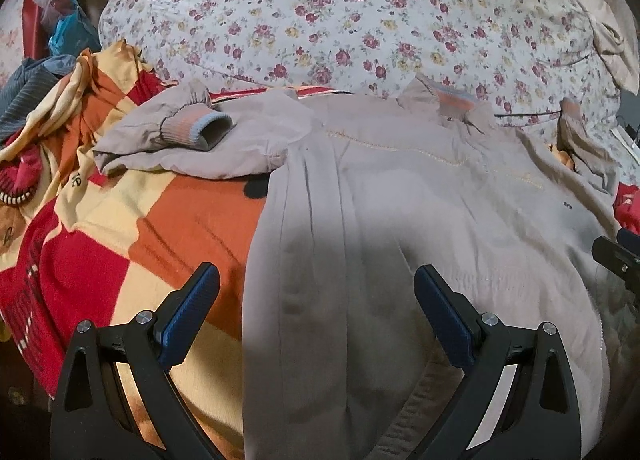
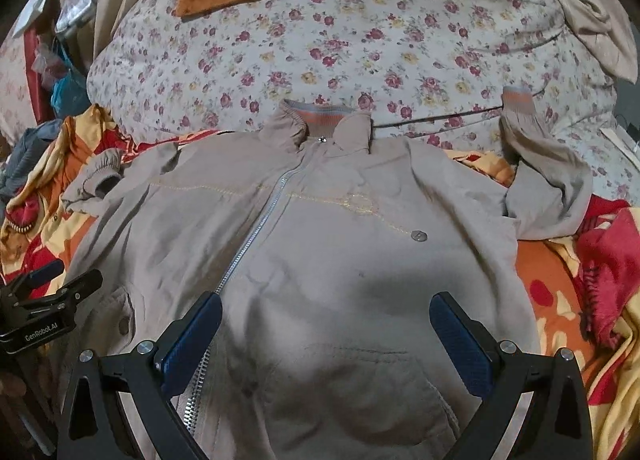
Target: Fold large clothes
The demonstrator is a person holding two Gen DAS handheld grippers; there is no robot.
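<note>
Your left tool (image 1: 316, 300) hung over the left half of the beige jacket (image 2: 320, 228), with its left finger over the checked blanket (image 1: 160, 220) and its right finger over the fabric. Your right tool (image 2: 326, 324) hung over the lower front of the jacket, and the zipper (image 2: 256, 228) ran under its left finger.

You had the jacket lying face up on the bed, with the zipper closed and the collar (image 2: 320, 120) toward the floral duvet (image 2: 320, 40). One sleeve (image 1: 176, 128) lay bent across the shoulder on the left side, and the other sleeve (image 2: 540, 164) pointed up toward the duvet on the right. A button (image 2: 419, 236) showed on the chest.

You kept both tools wide apart, with the blue pads (image 2: 192, 340) empty. I cannot tell if the fingertips touched the cloth.
</note>
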